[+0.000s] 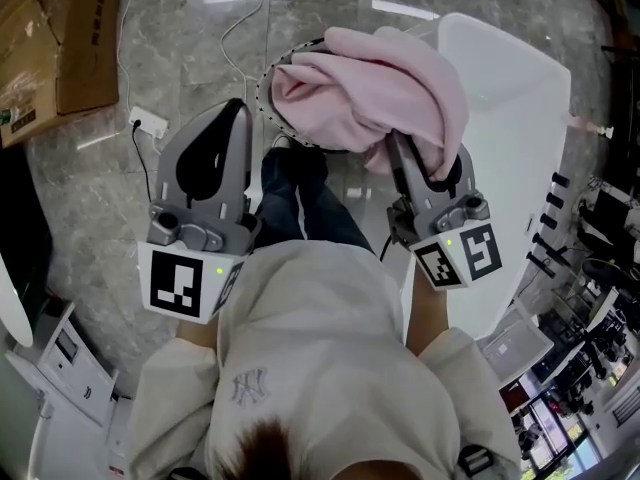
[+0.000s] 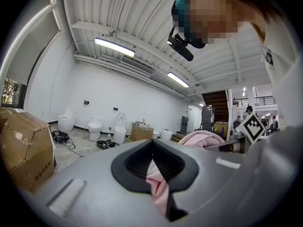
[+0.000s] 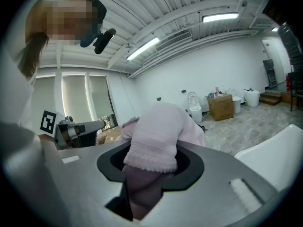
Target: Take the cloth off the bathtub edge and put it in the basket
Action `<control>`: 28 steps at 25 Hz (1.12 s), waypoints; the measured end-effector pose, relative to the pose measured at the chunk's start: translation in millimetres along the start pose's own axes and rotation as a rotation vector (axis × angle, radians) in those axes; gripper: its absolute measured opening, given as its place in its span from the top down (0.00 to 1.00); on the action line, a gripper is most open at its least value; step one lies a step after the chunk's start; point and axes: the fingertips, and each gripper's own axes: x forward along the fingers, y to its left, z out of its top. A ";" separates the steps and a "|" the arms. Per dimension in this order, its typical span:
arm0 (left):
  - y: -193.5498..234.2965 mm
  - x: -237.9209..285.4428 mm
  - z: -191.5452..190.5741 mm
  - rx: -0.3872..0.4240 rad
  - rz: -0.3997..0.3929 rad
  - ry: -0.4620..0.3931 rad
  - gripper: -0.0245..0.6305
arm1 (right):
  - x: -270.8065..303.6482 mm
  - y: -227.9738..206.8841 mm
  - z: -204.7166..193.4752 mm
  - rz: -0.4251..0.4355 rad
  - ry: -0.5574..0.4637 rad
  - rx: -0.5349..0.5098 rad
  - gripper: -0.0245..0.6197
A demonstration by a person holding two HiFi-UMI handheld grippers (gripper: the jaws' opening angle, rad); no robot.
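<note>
The pink cloth [image 1: 370, 93] lies bunched over my right gripper [image 1: 410, 158], which is shut on it. In the right gripper view a fold of the cloth [image 3: 156, 145] fills the slot between the jaws and spills over the top. The cloth hangs over a round wire basket [image 1: 266, 80] whose rim shows at its left edge. The white bathtub [image 1: 510, 98] stands to the right of the cloth. My left gripper [image 1: 238, 108] is just left of the basket, apart from the cloth. Its jaws stand close together, and pink cloth [image 2: 158, 186] shows through the narrow slit.
A cardboard box [image 1: 60, 38] sits on the marble floor at the upper left, with a white power strip [image 1: 148, 121] and cable beside it. The person's legs [image 1: 300, 203] stand between the grippers. Toilets [image 2: 94, 126] line the far wall.
</note>
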 end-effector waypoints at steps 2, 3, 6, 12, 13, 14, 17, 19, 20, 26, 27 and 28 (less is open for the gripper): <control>3.3 3.7 -6.3 -0.005 0.003 0.003 0.94 | 2.2 -2.0 -8.0 -0.006 0.008 0.005 0.74; 5.8 5.1 -9.3 -0.008 0.006 0.005 0.94 | 3.8 -2.8 -12.1 -0.009 0.013 0.008 0.74; 13.6 10.1 -17.3 -0.018 0.022 0.005 0.94 | 10.9 -4.7 -24.4 -0.010 0.028 0.013 0.74; 12.1 31.5 -29.7 -0.058 0.018 -0.014 0.94 | 23.6 -15.5 -52.5 -0.021 0.047 0.032 0.74; 12.0 35.0 -33.4 -0.071 0.017 -0.012 0.94 | 25.8 -17.8 -58.5 -0.025 0.050 0.037 0.74; 12.0 38.2 -37.6 -0.094 0.018 -0.004 0.94 | 28.1 -19.5 -65.3 -0.029 0.056 0.041 0.74; 14.9 45.0 -52.8 -0.126 0.016 0.020 0.94 | 36.9 -23.3 -86.8 -0.035 0.078 0.042 0.74; 18.3 47.7 -63.8 -0.125 0.013 0.029 0.94 | 42.4 -25.5 -100.2 -0.037 0.088 0.043 0.74; 20.2 47.8 -70.4 -0.116 0.011 0.034 0.94 | 44.1 -26.4 -107.0 -0.037 0.093 0.046 0.74; 27.6 59.4 -101.1 -0.098 0.012 0.051 0.94 | 51.6 -38.2 -140.6 -0.049 0.105 0.067 0.74; 28.5 61.7 -105.1 -0.098 0.013 0.054 0.94 | 52.9 -40.2 -145.4 -0.052 0.106 0.067 0.74; 29.8 63.9 -109.4 -0.097 0.015 0.056 0.94 | 54.3 -42.3 -150.5 -0.055 0.107 0.067 0.74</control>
